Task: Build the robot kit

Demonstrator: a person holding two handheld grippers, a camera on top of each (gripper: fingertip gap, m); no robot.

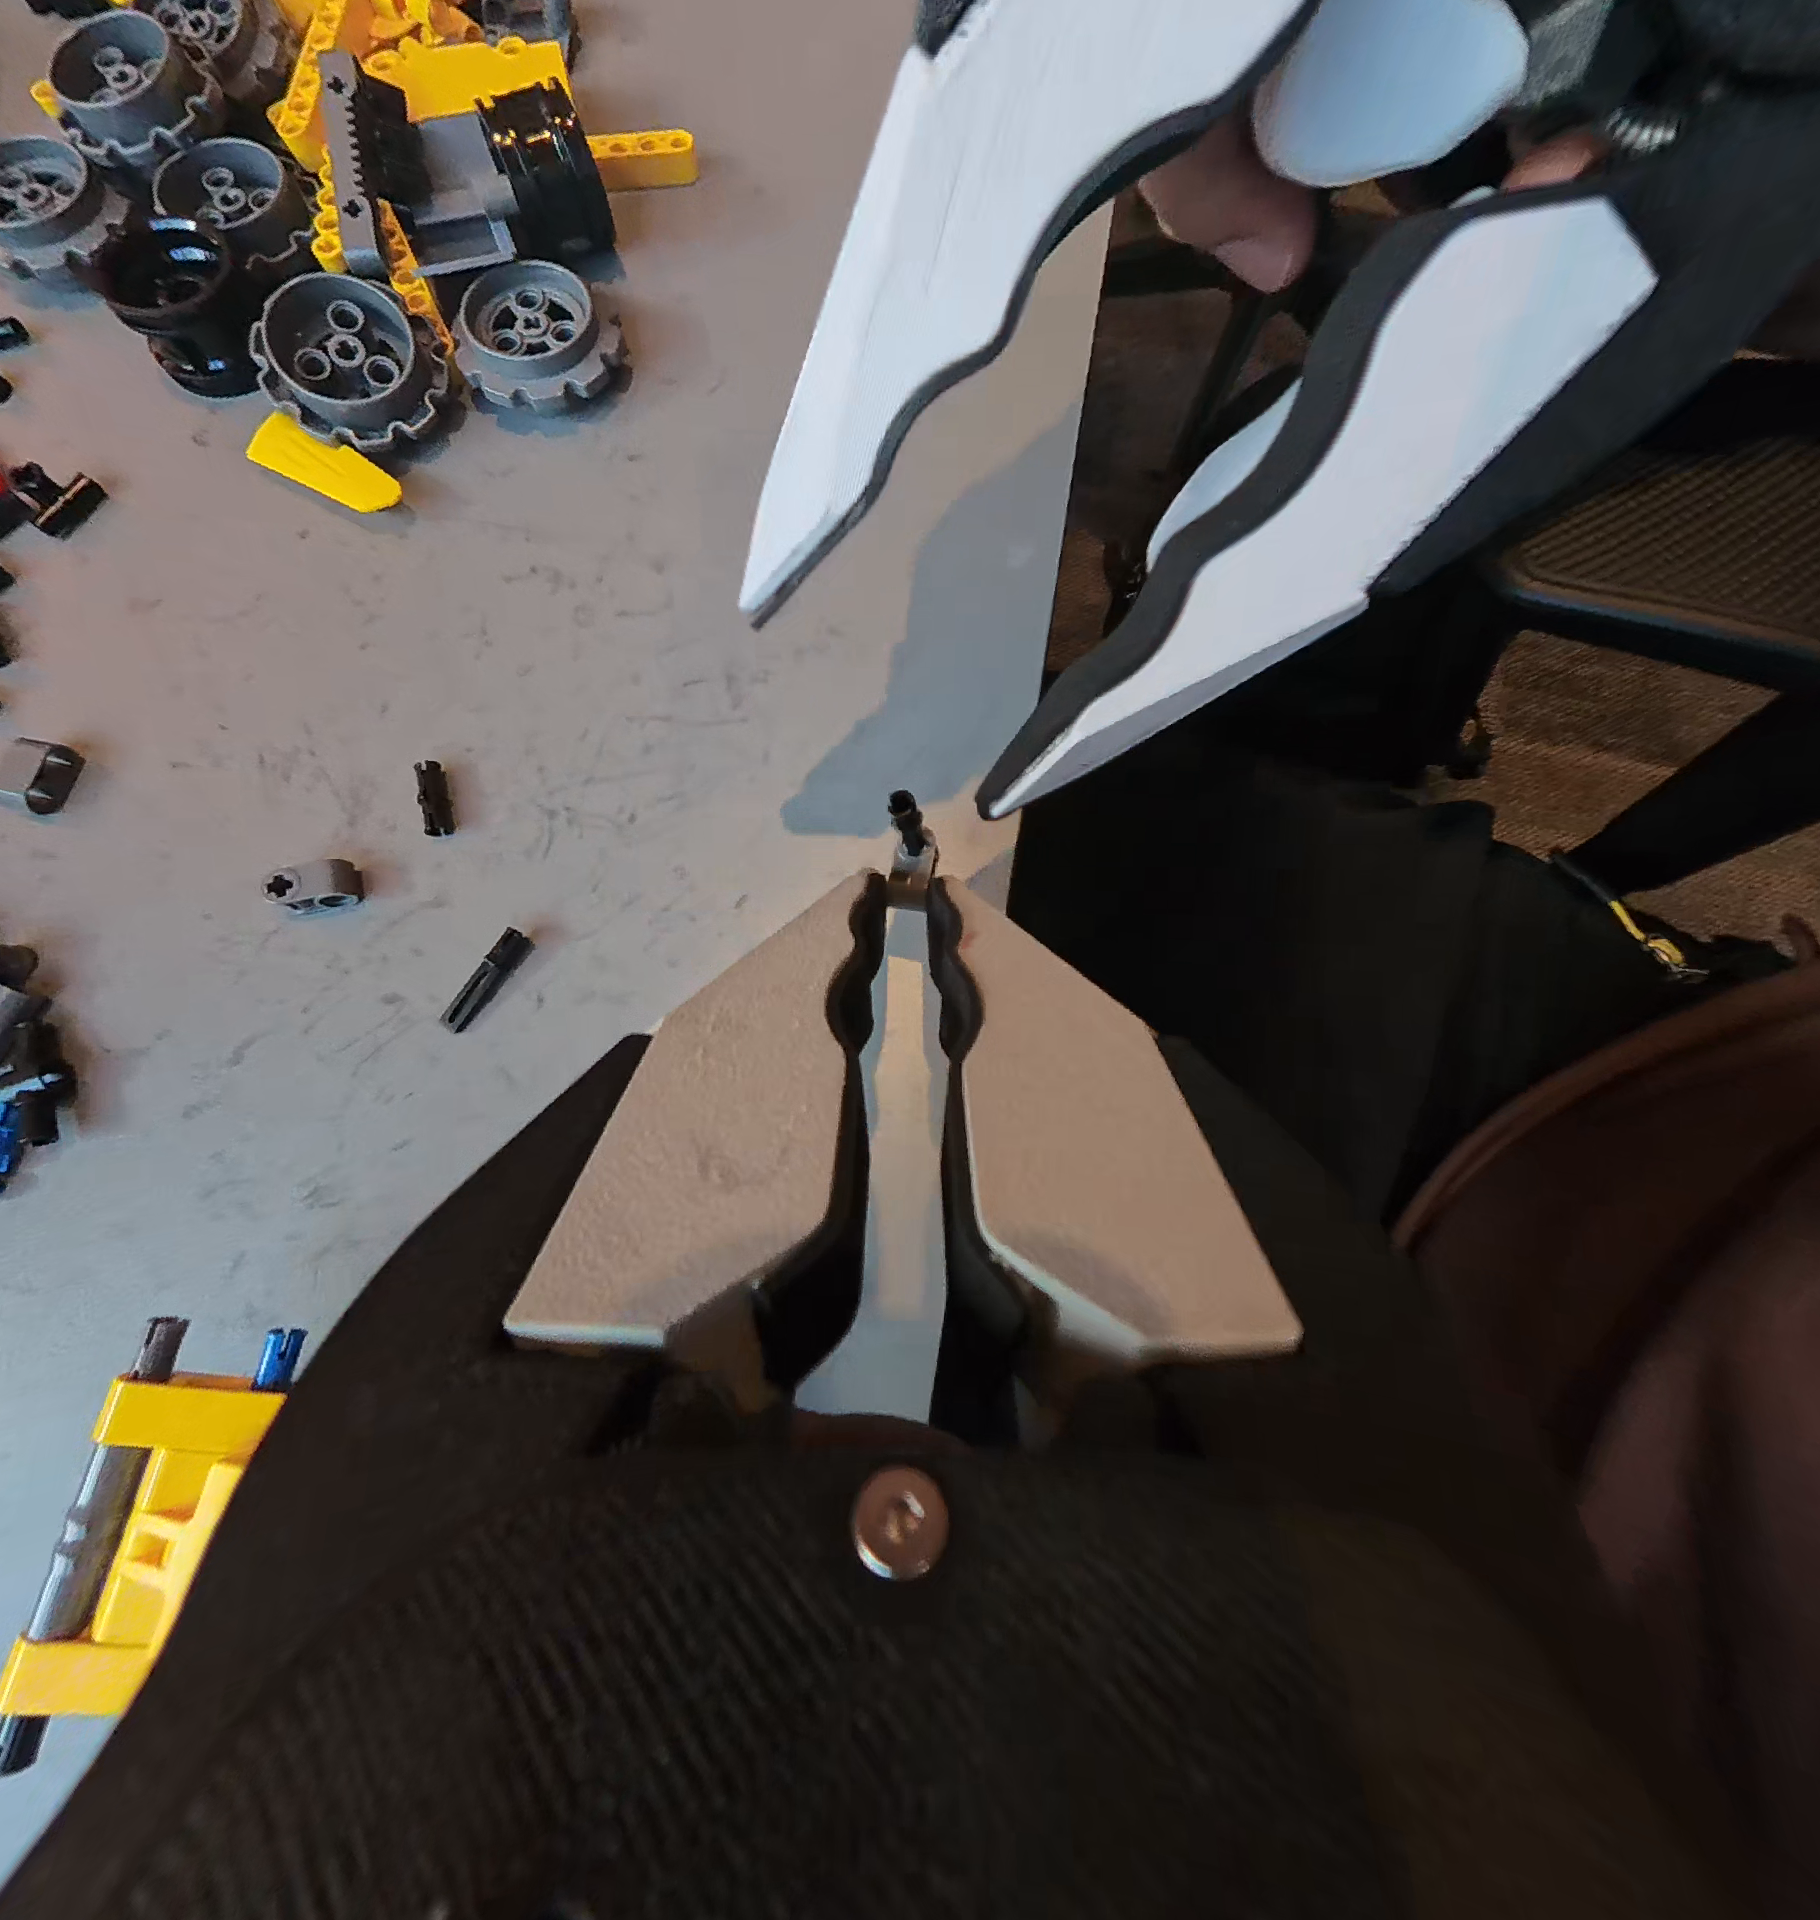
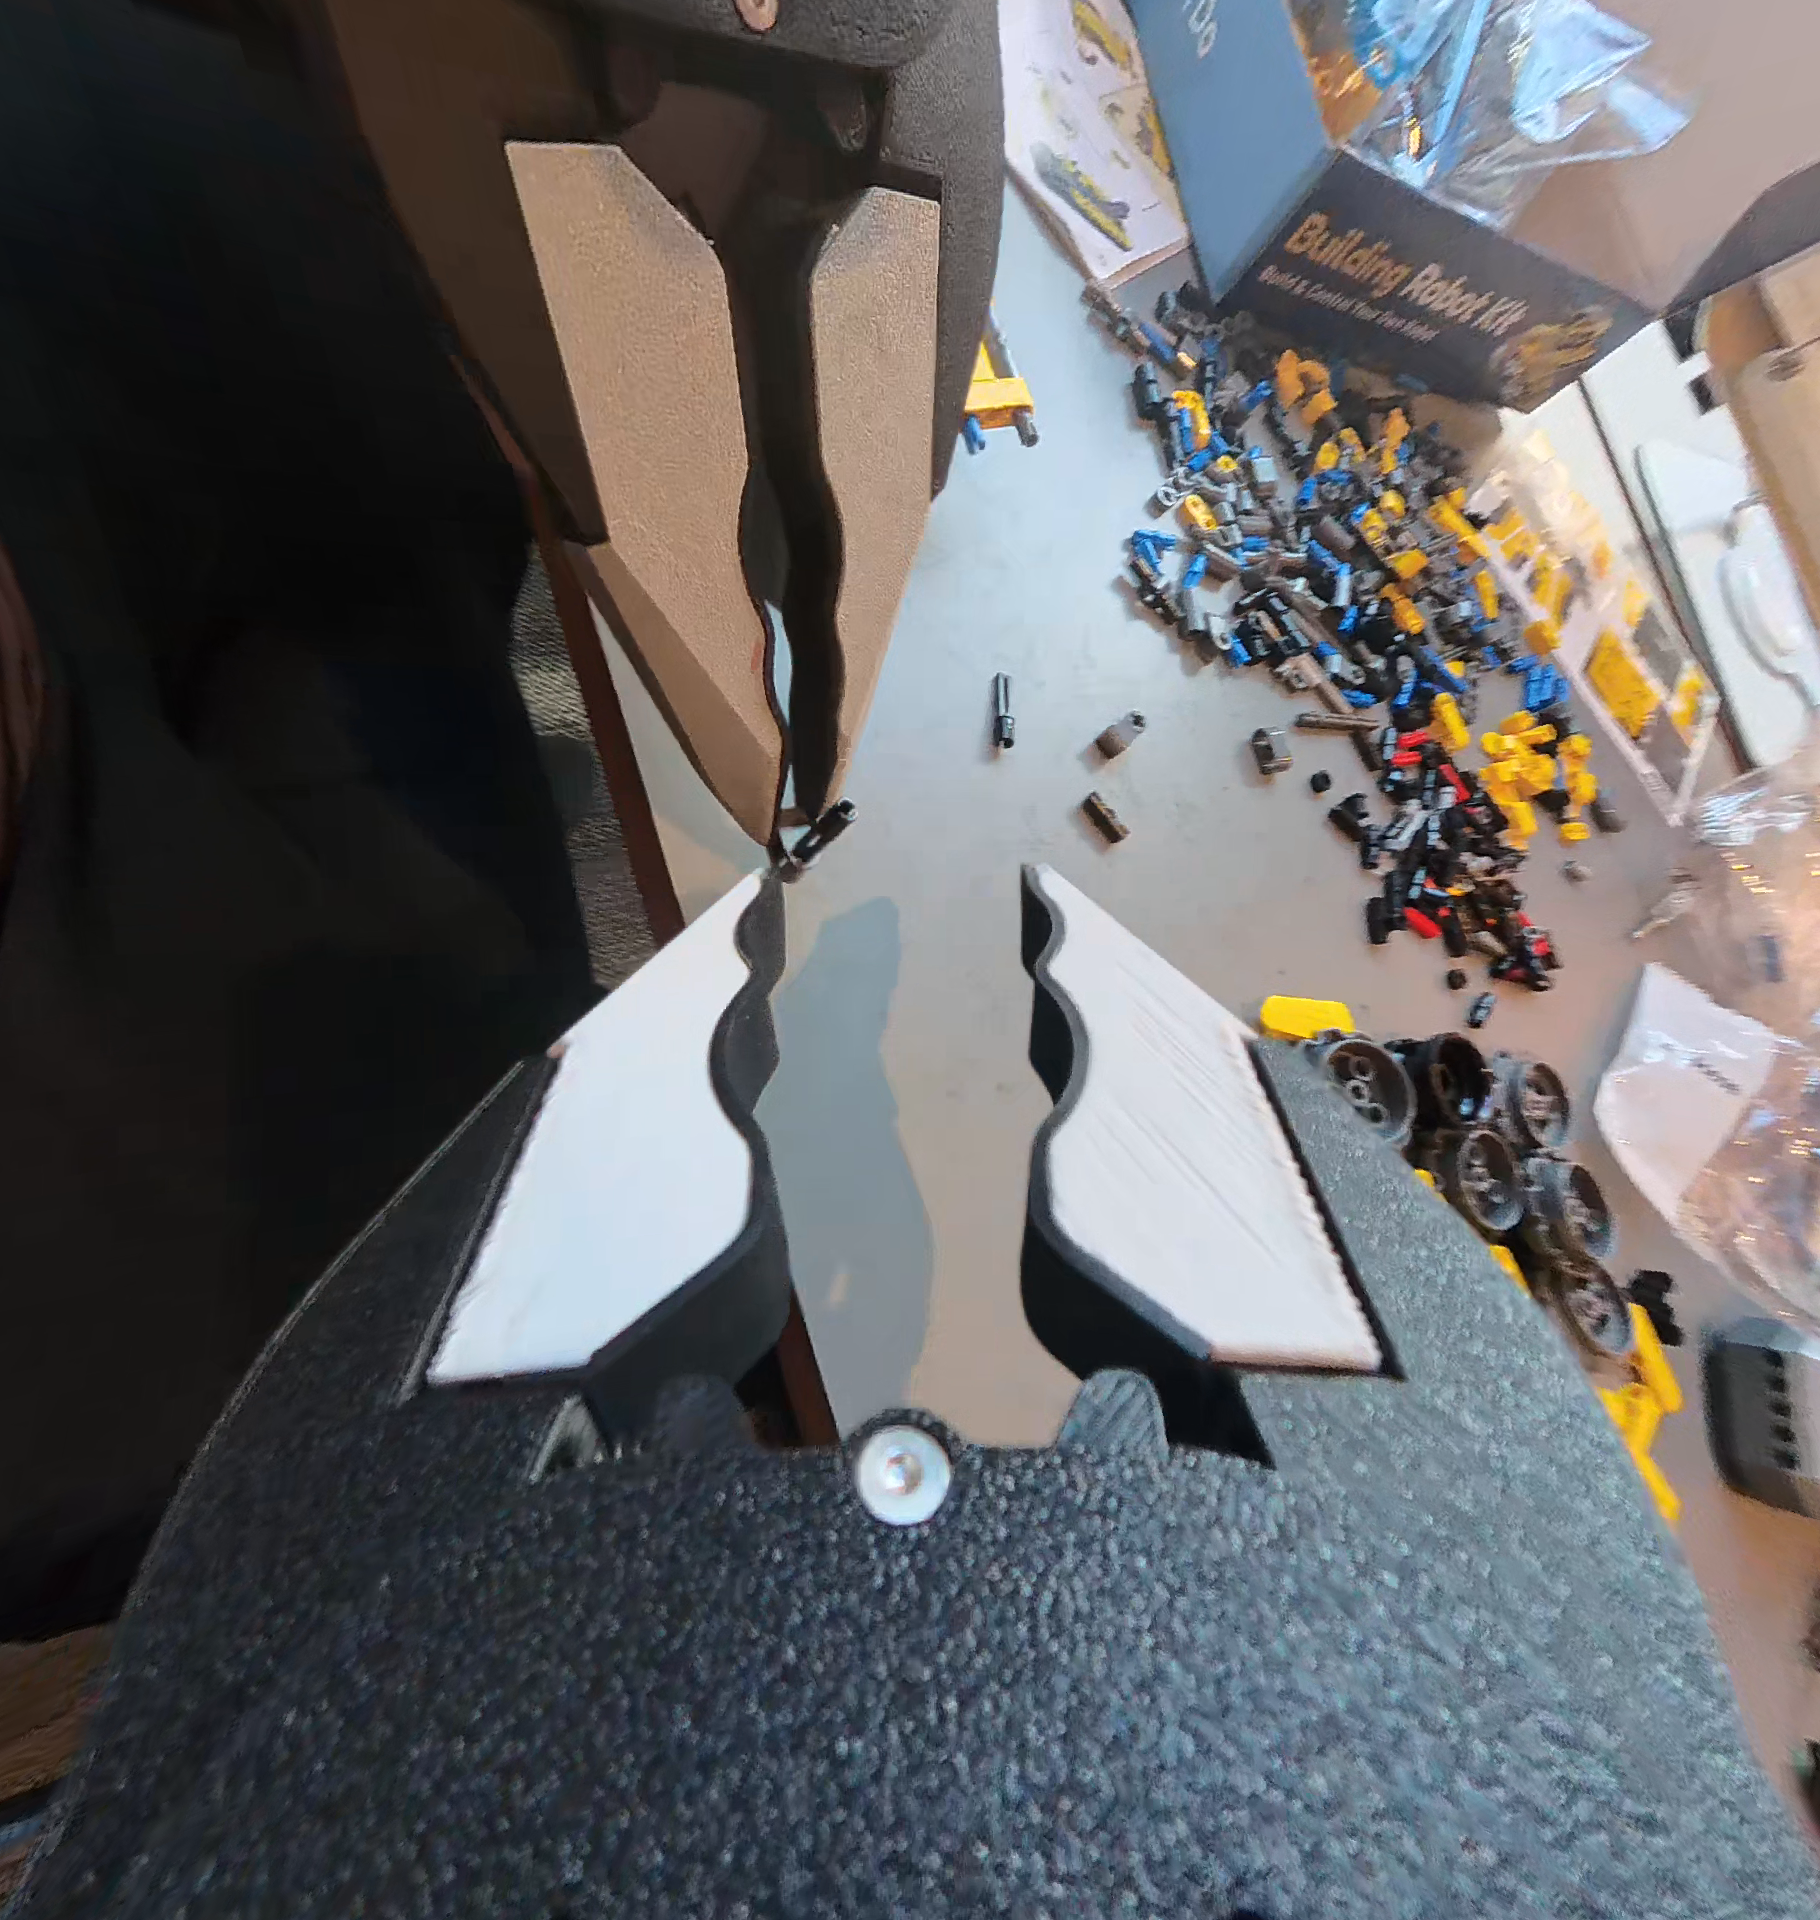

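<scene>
Pinching a small grey connector with a black pin (image 1: 908, 844) at its very tips, our left gripper (image 1: 904, 883) has its fingers drawn almost together, and the piece hangs just over the near edge of the grey table (image 1: 594, 665). Our right gripper (image 2: 890, 883) holds nothing, its white fingers spread wide, one tip just beside the pin. The grip on the part looks shallow to us, so we judge that steady pressure and a straight, gentle approach along the pin suit this moment best; a sideways nudge could twist it loose and drop it off the table.

To the far left lies a heap of grey wheels and yellow beams (image 1: 345, 208), with loose black pins (image 1: 434, 798) scattered nearer. A yellow sub-assembly (image 1: 147, 1527) sits at the near left. In the right wrist view, a spread of small mixed pieces (image 2: 1405, 644) and a dark box (image 2: 1425, 301) lie beyond, well apart from the tips.
</scene>
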